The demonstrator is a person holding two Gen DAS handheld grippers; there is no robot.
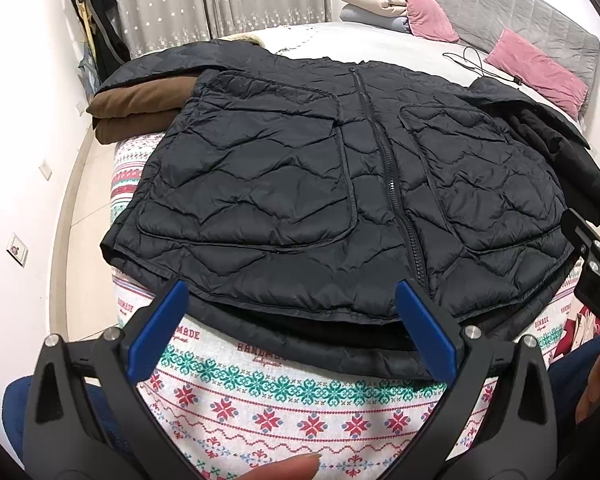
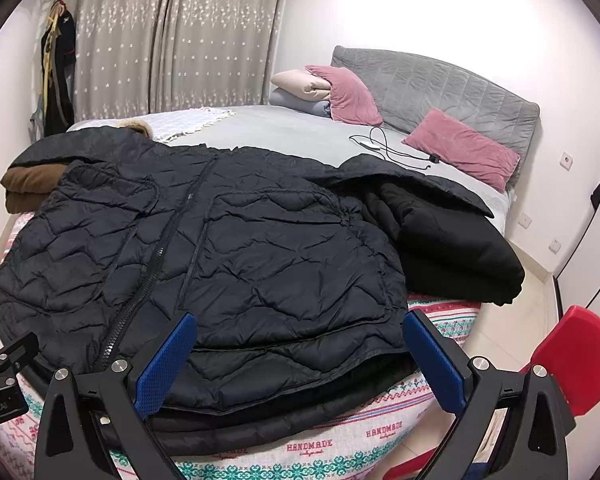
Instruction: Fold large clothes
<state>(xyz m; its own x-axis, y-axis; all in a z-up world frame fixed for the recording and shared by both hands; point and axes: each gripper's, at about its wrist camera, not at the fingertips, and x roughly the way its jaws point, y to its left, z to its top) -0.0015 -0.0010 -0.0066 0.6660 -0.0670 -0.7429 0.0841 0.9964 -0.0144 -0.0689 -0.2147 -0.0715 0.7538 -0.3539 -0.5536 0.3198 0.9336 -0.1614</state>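
While the quilted black jacket lies zipped and flat across mid-frame on the patterned bedspread, its sleeves are hidden. Left gripper and right gripper both gape wide with ribbed blue pads, holding nothing, just short of the puffy hem. A fingertip is cut off at the bottom edge.
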